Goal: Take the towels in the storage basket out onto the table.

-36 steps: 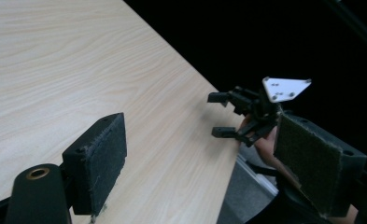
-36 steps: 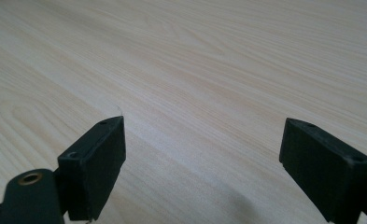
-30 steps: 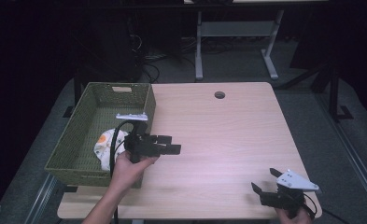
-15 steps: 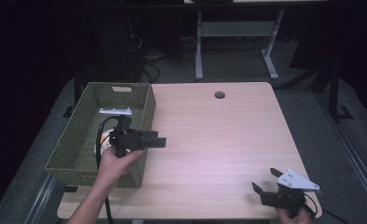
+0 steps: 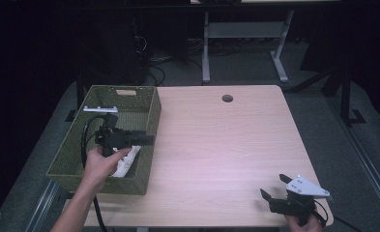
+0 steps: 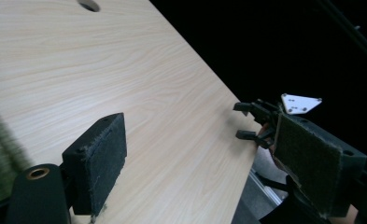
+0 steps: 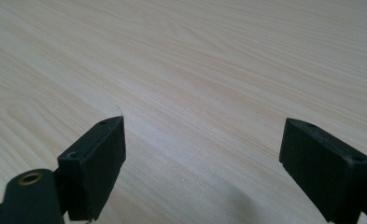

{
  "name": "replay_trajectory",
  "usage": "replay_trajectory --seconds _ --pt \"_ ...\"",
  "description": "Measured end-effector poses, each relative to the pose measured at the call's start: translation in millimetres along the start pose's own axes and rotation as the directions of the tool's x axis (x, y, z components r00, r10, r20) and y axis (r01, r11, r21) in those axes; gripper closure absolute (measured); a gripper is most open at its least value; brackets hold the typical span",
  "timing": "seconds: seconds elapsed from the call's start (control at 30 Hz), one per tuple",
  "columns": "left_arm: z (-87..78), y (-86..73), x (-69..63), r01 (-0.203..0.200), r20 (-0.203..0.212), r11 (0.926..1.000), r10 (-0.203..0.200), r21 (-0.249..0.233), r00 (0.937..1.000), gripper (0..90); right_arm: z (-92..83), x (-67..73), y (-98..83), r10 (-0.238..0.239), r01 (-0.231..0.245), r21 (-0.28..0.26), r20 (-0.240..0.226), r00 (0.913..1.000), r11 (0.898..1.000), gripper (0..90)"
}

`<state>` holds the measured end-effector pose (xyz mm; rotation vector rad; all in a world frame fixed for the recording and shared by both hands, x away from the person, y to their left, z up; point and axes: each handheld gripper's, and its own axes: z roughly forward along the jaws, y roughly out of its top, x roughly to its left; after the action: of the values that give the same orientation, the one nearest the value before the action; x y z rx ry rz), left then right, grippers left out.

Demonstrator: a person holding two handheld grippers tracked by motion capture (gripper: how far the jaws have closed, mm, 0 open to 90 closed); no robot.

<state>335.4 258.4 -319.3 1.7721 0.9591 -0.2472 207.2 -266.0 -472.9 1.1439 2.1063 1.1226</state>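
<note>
My left gripper (image 5: 146, 139) hangs over the right half of the green woven basket (image 5: 153, 121), its jaws pointing right toward the basket's wall. In the left gripper view the left gripper (image 6: 204, 154) stands open with nothing between the pads. A white object (image 5: 127, 161) lies in the basket under the person's hand, partly hidden. At the table's front right corner my right gripper (image 5: 273, 186) is open and holds nothing. It shows far off as the right gripper (image 6: 253, 120) in the left gripper view. In its own view the right gripper (image 7: 202, 140) looks at bare wood.
The light wooden table (image 5: 226, 145) has a round cable hole (image 5: 227, 98) near its far edge. The basket stands on the table's left side. Desk legs (image 5: 206, 43) and cables sit on the dark floor behind.
My left gripper has moved left and slightly back, from over the table beside the basket to above the basket's inside. The right gripper has stayed still.
</note>
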Motion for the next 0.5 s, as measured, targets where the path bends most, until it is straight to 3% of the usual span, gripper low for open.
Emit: replay_trajectory --seconds 0.23,0.3,0.37,0.5 --pt "-11.4 -2.6 13.8 0.006 -0.084 0.9997 -0.004 0.023 0.9965 16.7 0.4 0.0 -0.1 0.000 0.000 0.001 0.001 1.0000 1.000 14.1" --pt "-13.9 -2.8 18.3 0.012 -0.125 0.9995 -0.008 0.029 0.9922 16.7 0.4 0.1 -0.1 0.001 -0.001 0.001 0.000 1.0000 1.000 14.1" --pt "-17.2 -3.3 25.8 0.017 -0.184 0.9989 -0.009 0.044 0.9828 16.9 0.6 0.1 0.0 0.000 0.000 0.000 0.001 1.0000 1.000 14.1" --pt "-19.1 -5.9 36.1 0.034 -0.239 0.9978 -0.019 0.057 0.9709 16.9 1.1 0.3 0.0 -0.002 0.002 0.002 -0.001 1.0000 1.000 14.1"
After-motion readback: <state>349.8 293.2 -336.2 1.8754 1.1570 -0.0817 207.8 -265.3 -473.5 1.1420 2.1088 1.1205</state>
